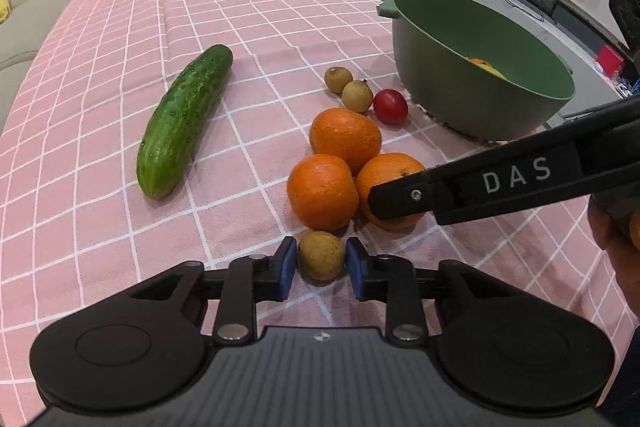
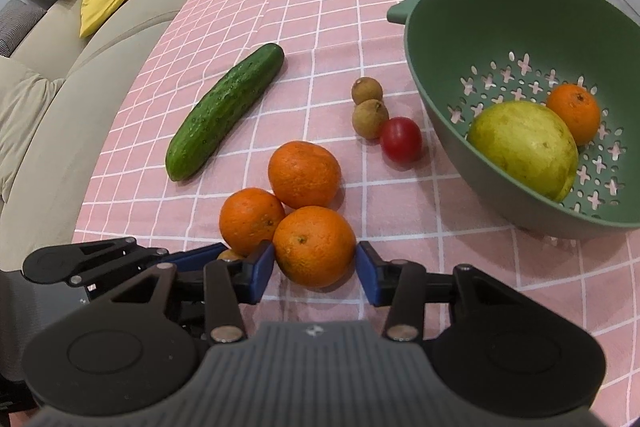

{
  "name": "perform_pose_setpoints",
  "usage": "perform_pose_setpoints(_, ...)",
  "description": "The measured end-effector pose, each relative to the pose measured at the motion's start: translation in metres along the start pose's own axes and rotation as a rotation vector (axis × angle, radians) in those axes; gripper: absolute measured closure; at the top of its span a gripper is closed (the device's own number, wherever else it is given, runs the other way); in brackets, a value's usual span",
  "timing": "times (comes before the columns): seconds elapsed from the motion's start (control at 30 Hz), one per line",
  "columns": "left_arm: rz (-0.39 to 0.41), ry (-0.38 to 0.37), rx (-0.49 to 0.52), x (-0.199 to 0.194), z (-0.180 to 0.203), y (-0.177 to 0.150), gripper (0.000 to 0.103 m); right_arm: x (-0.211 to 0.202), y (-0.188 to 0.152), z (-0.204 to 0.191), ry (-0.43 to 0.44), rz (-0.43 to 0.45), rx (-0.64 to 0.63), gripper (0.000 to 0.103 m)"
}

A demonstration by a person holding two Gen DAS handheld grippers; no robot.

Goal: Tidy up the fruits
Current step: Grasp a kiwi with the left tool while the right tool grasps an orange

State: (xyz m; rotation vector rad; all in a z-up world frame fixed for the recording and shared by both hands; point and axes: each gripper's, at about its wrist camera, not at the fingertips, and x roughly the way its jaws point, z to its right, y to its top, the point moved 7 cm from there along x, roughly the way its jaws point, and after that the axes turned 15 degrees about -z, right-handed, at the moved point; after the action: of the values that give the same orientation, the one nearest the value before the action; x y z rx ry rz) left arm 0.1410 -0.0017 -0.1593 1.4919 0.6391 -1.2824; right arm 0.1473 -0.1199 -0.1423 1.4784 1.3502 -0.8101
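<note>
Pink checked cloth (image 1: 120,227) covers the table, with a beige sofa along its left edge and shelves beyond. Nearest of all, the left gripper (image 1: 321,263) has its blue pads set on either side of a small brown longan (image 1: 321,255), touching or all but touching it, though whether they press yet cannot be told. Just beside it, the right gripper (image 2: 315,267) stands spread around the nearest orange (image 2: 314,247), its pads close against the skin on both sides, not visibly squeezing. That orange touches two more, the left orange (image 2: 251,221) and the rear orange (image 2: 304,174), so the three form a tight cluster; in the judgement of this moment, closing or lifting could nudge the neighbours and send them rolling across the cloth. The two tools work very near each other, and a finger of one could knock the other's fruit or collide outright. The longan is small and round and may squirt out of a slightly off-centre pinch. Farther on lie two longans (image 2: 368,105) and a red tomato (image 2: 401,139), touching in a row, with a cucumber (image 2: 226,111) well apart to the left. Farthest, the green colander (image 2: 440,75) holds a pale green fruit (image 2: 524,147) and an orange; a careless drop could bounce out over its rim.
</note>
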Motion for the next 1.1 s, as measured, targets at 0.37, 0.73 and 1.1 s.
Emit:
perform_pose_setpoints(0.37,-0.003,-0.005,0.010,-0.001,0.001,-0.003,0.074,0.006,0.002,-0.002,0.009,0.000,-0.010,0.058)
perform_pose_setpoints(0.73,-0.029,-0.010,0.021,-0.004,0.002,-0.008,0.074,0.002,0.003,0.000,-0.015,0.002,-0.027,0.060)
perform_pose_setpoints(1.1,-0.013,-0.012,-0.006,-0.024,0.000,-0.010,0.074,-0.023,0.003,-0.002,0.042,0.028,-0.014,0.060)
